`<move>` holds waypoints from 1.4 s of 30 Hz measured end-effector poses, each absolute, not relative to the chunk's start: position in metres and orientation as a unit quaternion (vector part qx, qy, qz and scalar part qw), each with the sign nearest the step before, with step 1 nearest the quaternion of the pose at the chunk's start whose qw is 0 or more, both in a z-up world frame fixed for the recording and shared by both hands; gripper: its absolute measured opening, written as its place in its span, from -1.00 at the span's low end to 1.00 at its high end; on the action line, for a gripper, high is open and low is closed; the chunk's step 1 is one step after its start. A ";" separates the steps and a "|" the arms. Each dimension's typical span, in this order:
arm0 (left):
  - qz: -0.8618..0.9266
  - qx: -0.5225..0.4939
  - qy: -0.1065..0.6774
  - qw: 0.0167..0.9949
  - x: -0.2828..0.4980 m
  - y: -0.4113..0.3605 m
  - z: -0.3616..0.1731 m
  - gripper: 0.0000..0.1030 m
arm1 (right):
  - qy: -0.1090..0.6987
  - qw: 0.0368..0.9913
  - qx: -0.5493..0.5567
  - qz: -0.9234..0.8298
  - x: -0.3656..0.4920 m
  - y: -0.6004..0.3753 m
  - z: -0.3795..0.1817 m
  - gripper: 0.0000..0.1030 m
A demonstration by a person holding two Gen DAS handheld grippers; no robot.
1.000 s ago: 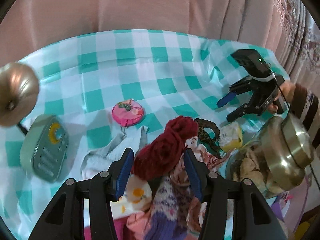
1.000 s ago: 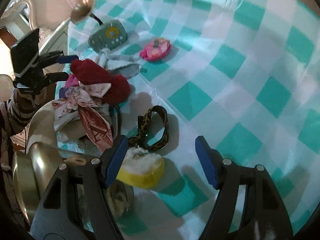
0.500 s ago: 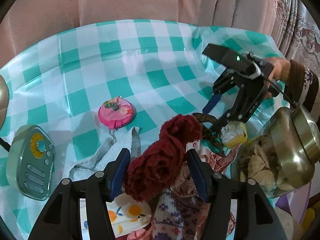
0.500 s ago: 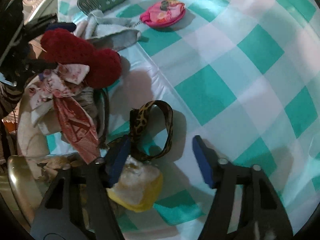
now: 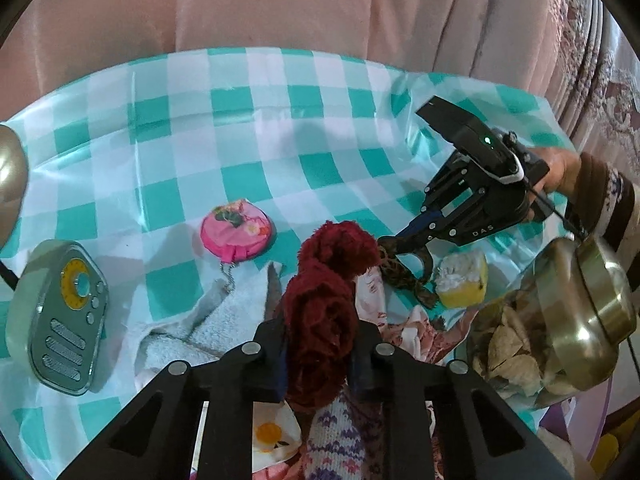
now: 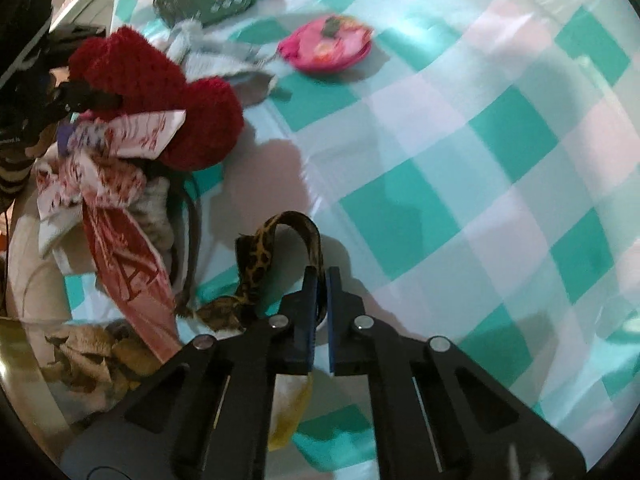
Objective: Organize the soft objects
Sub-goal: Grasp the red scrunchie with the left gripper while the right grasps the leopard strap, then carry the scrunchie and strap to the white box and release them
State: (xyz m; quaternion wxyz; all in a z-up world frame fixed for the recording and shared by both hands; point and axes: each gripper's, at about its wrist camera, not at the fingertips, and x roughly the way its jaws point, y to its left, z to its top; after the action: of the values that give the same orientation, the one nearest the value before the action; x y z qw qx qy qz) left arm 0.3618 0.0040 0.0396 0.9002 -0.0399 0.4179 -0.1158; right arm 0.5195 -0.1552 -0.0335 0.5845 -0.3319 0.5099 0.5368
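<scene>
We see our left gripper [image 5: 316, 354] clamped on a dark red knitted piece [image 5: 328, 300] that rises between its 2 fingers above a heap of patterned cloths [image 5: 384, 320]. Across the teal checked tablecloth [image 5: 240, 120], our right gripper [image 5: 416, 240] reaches down onto a leopard-print band [image 5: 394, 270] just beside a yellow sponge [image 5: 462, 284]. A pink coin purse [image 5: 237, 230], a grey towel [image 5: 208, 320] and a green radio [image 5: 60, 316] lie to the left, a lidded glass jar [image 5: 552, 316] to the right.

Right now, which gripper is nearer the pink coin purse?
Left. The left gripper, shut on the red knit piece, sits just below the pink coin purse; the right gripper is farther, past the knit.
</scene>
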 end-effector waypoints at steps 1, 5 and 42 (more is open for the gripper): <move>-0.112 -0.045 0.413 0.903 0.360 0.007 0.043 -0.57 | 0.505 0.593 -0.329 0.535 0.522 -0.156 -0.031 -0.89; -0.102 -0.060 0.399 0.909 0.356 0.015 0.052 -0.58 | 0.485 0.626 -0.309 0.527 0.528 -0.167 -0.012 -0.90; -0.134 -0.176 0.319 0.922 0.140 -0.025 0.139 -0.58 | 0.429 0.837 -0.100 0.325 0.293 -0.465 0.126 -0.90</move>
State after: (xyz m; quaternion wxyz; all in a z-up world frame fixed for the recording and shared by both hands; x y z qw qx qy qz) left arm 0.1402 -0.0254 0.1393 0.9216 -0.1758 0.3190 -0.1340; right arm 0.2928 -0.4654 0.1263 0.8370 -0.1002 0.4290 0.3246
